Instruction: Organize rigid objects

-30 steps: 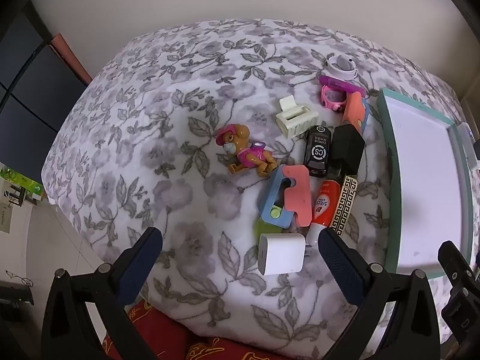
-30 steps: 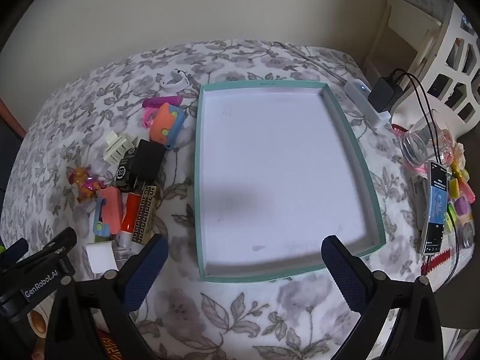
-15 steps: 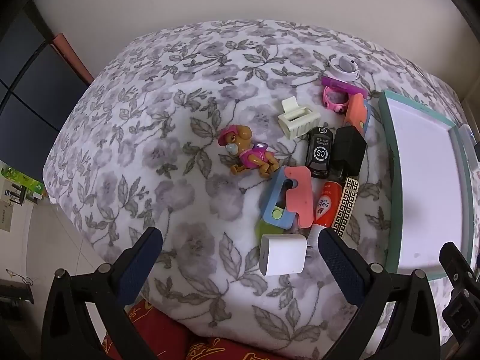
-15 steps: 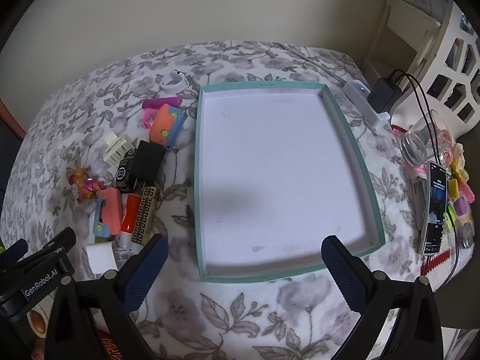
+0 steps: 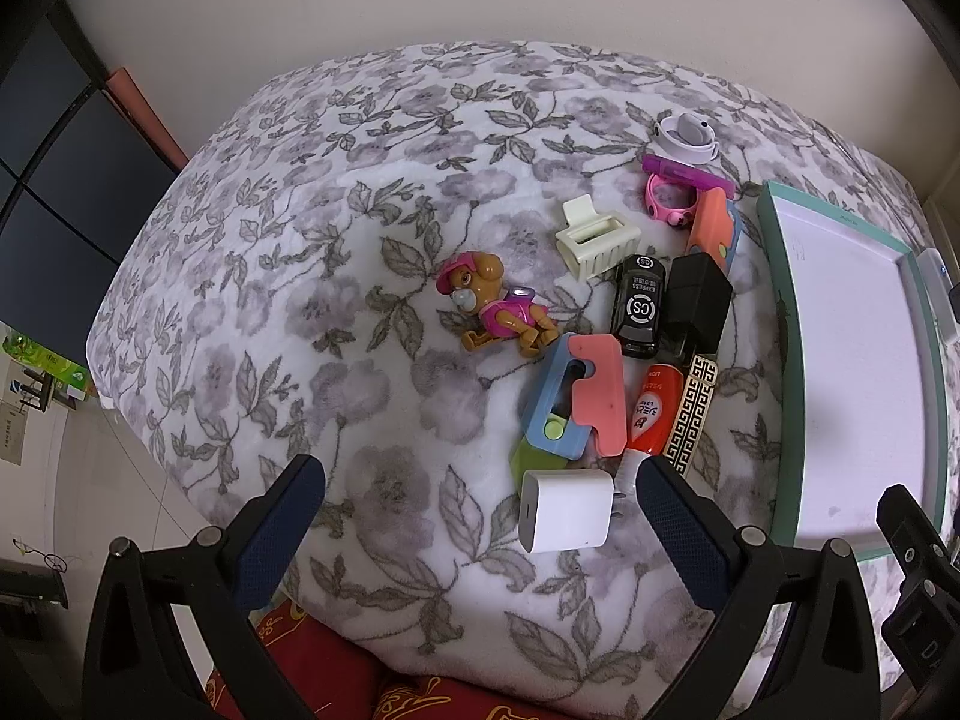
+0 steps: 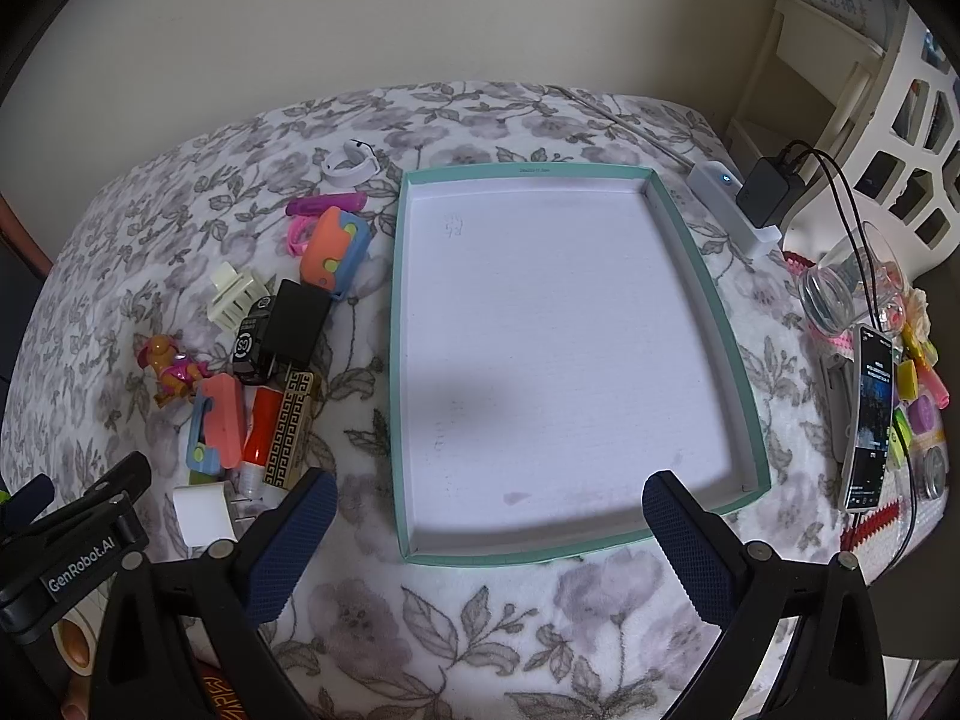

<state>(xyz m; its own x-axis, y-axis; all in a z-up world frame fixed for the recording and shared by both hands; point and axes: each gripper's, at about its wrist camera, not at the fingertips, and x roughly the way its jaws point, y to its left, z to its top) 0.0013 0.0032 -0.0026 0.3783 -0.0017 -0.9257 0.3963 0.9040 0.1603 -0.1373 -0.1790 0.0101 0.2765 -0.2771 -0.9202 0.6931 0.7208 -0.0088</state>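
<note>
A heap of small objects lies on the floral blanket: a white charger cube [image 5: 566,509], a pink-and-blue plastic piece [image 5: 576,394], a toy dog [image 5: 492,312], a black toy car [image 5: 639,306], a black adapter [image 5: 696,300], a red tube [image 5: 651,414] and a cream hair claw [image 5: 597,243]. My left gripper [image 5: 480,510] is open, low at the near edge, with the cube just inside its right finger. An empty teal-rimmed tray [image 6: 690,240] lies to the right. My right gripper [image 6: 489,522] is open over the tray's near edge.
A pink watch [image 5: 669,198], a purple stick [image 5: 687,171] and a white ring-shaped case [image 5: 687,135] lie farther back. A phone [image 6: 867,414], a glass [image 6: 846,288], a power strip [image 6: 735,210] with a black plug and small trinkets crowd the right. A white shelf [image 6: 840,78] stands beyond.
The left gripper has crept slightly forward toward the heap, so the objects sit a little lower and larger. The right gripper's view has barely shifted. Both stay open.
</note>
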